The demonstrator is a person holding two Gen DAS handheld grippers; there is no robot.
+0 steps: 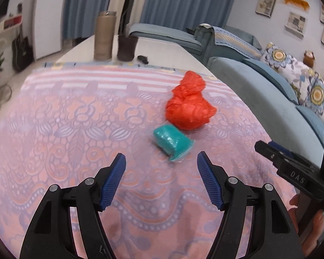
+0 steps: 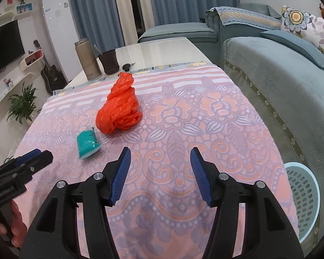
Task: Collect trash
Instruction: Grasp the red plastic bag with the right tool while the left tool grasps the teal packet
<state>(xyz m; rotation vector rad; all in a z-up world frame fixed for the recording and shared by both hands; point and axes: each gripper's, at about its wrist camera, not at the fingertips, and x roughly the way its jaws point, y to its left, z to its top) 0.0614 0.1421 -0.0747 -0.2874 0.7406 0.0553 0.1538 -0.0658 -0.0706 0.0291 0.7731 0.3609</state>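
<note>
Trash lies on the patterned cloth (image 1: 75, 118) that covers the desk: in the left wrist view a crumpled red plastic bag (image 1: 189, 103) sits past a teal packet (image 1: 172, 140), the two touching or nearly so. The left claw (image 1: 161, 161) hangs just short of the teal packet, its blue pads spread wide and holding nothing. The right claw (image 1: 270, 149) enters from the right of the packet, seen side-on. Beyond the red bag stand a tan cylinder (image 1: 103, 35) and a dark cup (image 1: 126, 47).

From the right wrist view, the right claw (image 2: 160, 157) is wide open and empty over bare cloth (image 2: 205, 118), right of the teal packet (image 2: 87, 142). The red bag (image 2: 118, 112) lies just beyond the packet. The left claw (image 2: 35, 157) reaches in left of the packet. A pale blue perforated basket (image 2: 302, 194) stands well right of the packet, beside the sofa (image 2: 280, 86).
</note>
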